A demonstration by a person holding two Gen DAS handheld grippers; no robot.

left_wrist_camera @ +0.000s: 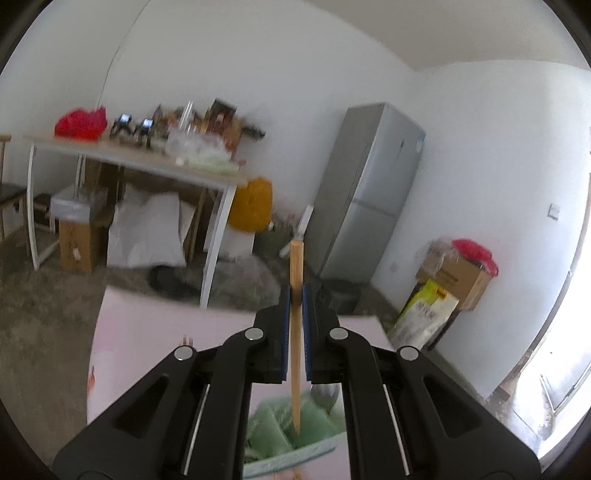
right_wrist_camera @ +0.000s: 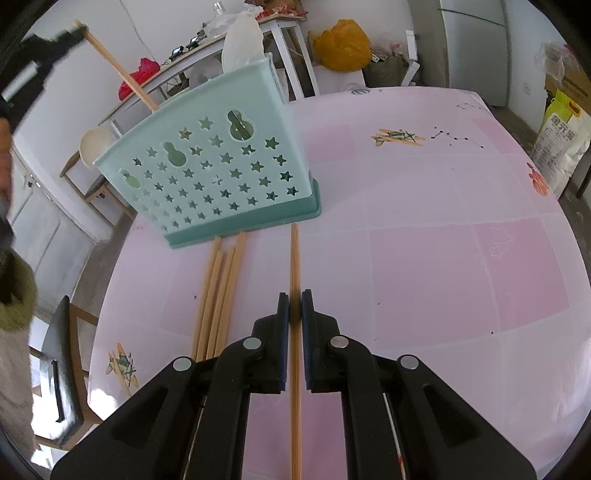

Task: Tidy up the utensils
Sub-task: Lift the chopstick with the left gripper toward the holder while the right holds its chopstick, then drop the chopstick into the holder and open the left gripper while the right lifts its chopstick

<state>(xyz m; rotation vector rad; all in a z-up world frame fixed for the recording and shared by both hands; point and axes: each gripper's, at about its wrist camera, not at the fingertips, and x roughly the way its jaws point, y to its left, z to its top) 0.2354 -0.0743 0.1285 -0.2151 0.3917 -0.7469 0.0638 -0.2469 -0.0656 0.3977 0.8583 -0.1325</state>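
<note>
My left gripper (left_wrist_camera: 294,295) is shut on a wooden chopstick (left_wrist_camera: 296,332), held above the green utensil holder (left_wrist_camera: 288,432) with its thin tip pointing down into it. In the right wrist view the left gripper (right_wrist_camera: 79,29) shows at the top left with that chopstick (right_wrist_camera: 122,70) slanting into the holder (right_wrist_camera: 221,162). My right gripper (right_wrist_camera: 294,295) is shut on another chopstick (right_wrist_camera: 294,258) that lies flat on the pink table (right_wrist_camera: 424,240). Several loose chopsticks (right_wrist_camera: 218,291) lie to its left. A white spoon (right_wrist_camera: 96,144) stands in the holder.
A white scoop (right_wrist_camera: 243,40) sticks up from the holder's far side. A dark chair (right_wrist_camera: 62,354) stands at the table's left edge. A cluttered side table (left_wrist_camera: 129,155), a grey fridge (left_wrist_camera: 369,192) and boxes (left_wrist_camera: 454,277) stand beyond the table.
</note>
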